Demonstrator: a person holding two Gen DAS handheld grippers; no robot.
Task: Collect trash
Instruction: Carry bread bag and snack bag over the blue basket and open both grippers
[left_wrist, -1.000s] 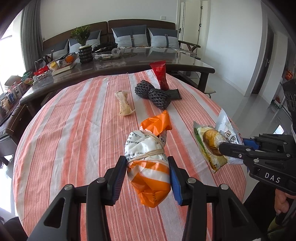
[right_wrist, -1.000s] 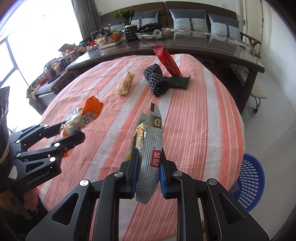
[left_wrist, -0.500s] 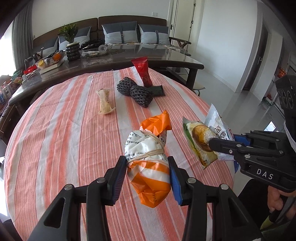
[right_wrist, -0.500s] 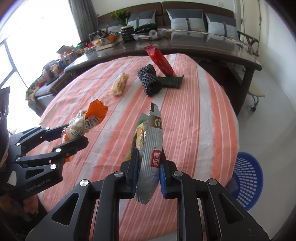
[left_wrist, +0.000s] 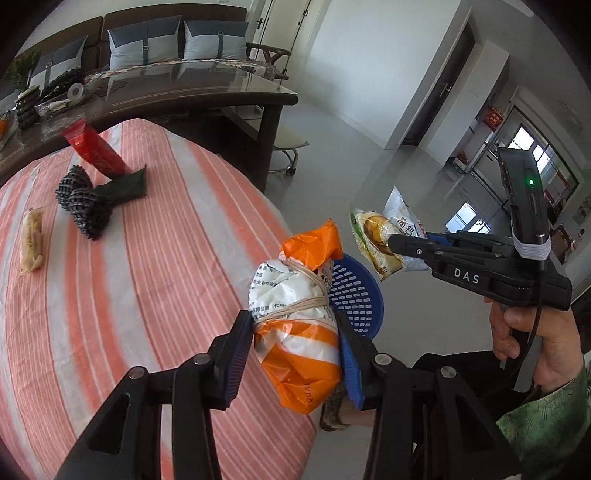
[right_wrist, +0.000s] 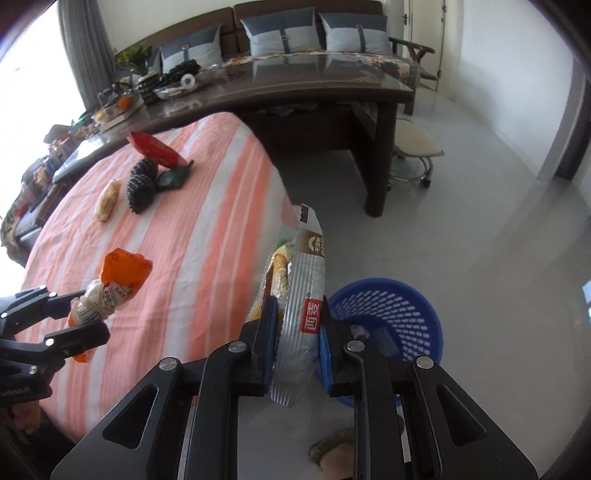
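Now at the table (left_wrist: 177, 258) edge: both grippers carry trash, with the basket (right_wrist: 402, 314) on open floor below.

Left gripper (left_wrist: 293, 354) is clamped on the orange-and-white bundle (left_wrist: 295, 314), held over the rim of the table, basket just beyond. Right gripper (right_wrist: 297, 343) is closed narrow on two wrappers (right_wrist: 303, 291), off the table and beside the basket. Left view alone shows the right hand (left_wrist: 532, 343); right view alone shows the stool (right_wrist: 413, 147) past the basket. A red packet (left_wrist: 96, 153) lies far up the table.
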